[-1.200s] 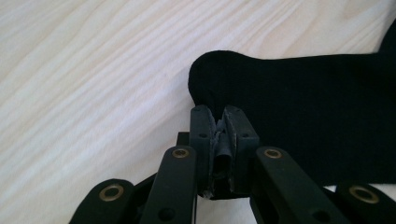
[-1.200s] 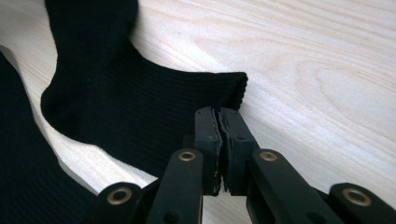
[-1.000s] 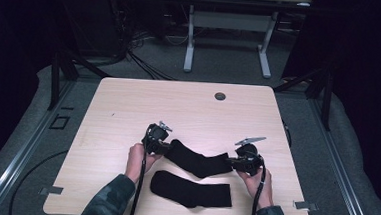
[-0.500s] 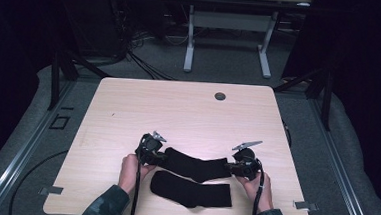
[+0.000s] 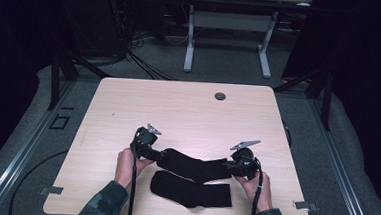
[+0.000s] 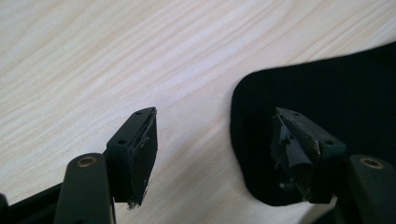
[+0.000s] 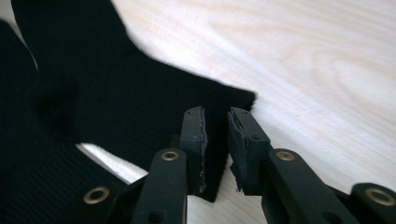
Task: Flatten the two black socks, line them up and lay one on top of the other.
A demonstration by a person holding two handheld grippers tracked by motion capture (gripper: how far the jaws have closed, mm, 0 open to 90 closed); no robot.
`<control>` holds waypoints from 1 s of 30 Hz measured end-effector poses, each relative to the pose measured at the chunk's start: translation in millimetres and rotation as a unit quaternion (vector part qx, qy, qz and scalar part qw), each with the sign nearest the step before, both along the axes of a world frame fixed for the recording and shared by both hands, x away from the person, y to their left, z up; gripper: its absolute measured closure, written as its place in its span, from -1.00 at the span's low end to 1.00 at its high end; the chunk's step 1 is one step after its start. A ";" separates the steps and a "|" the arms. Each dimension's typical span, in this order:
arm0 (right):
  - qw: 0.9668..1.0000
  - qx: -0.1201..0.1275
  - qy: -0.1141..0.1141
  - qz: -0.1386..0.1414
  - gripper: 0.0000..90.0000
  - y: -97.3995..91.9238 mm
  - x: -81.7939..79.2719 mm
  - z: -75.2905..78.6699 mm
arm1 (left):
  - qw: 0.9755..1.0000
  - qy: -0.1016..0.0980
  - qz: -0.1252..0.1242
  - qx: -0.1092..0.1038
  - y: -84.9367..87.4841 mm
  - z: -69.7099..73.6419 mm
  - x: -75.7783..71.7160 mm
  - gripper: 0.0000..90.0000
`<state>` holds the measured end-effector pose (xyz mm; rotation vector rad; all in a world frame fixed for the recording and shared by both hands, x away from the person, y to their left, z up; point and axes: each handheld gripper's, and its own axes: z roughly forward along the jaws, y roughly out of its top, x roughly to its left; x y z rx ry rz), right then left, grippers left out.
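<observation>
With the upper sock [image 5: 195, 167] laid just above its mate [image 5: 191, 190] on the worktop [image 5: 188, 112], left tongs [image 6: 215, 154] have just sprung open off its toe while right tongs [image 7: 215, 140], parting slightly, still straddle the cuff.

One sock [image 5: 195, 166] lies behind another sock [image 5: 192, 190], seemingly touching; table [image 5: 188, 112] beneath; grommet [image 5: 220, 96] far behind.

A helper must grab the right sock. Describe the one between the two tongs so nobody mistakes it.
On the pale wooden table, look at the near edge where the person's hands come in. Two black socks lie there; the farther sock spans between the left tongs and right tongs, bent at its heel. The nearer sock lies straight and untouched.
</observation>
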<state>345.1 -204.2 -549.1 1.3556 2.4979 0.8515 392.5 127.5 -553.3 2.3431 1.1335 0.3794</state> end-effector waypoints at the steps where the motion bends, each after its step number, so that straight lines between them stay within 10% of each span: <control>1: 1.000 -0.007 0.001 -0.001 0.72 2.5 -0.6 -2.2 | 1.000 0.001 0.000 0.003 -0.7 -2.4 0.0 -0.27; 12: 1.000 -0.001 0.004 0.000 0.76 -2.0 -2.0 -9.1 | 1.000 -0.008 0.004 0.000 6.9 -10.8 -4.8 -0.32; 15: 1.000 0.008 -0.002 0.000 0.50 -4.8 -1.4 -5.4 | 0.999 -0.031 0.009 -0.034 12.2 -3.3 -8.4 -0.56; 24: 0.997 0.046 -0.056 -0.039 -0.51 -37.2 -15.7 18.9 | 0.994 -0.092 0.033 -0.049 47.6 25.3 -36.9 -0.86; 30: 0.995 0.043 -0.071 -0.055 -0.69 -59.0 -27.9 24.5 | 0.992 -0.100 0.059 -0.045 80.4 25.7 -57.6 -0.92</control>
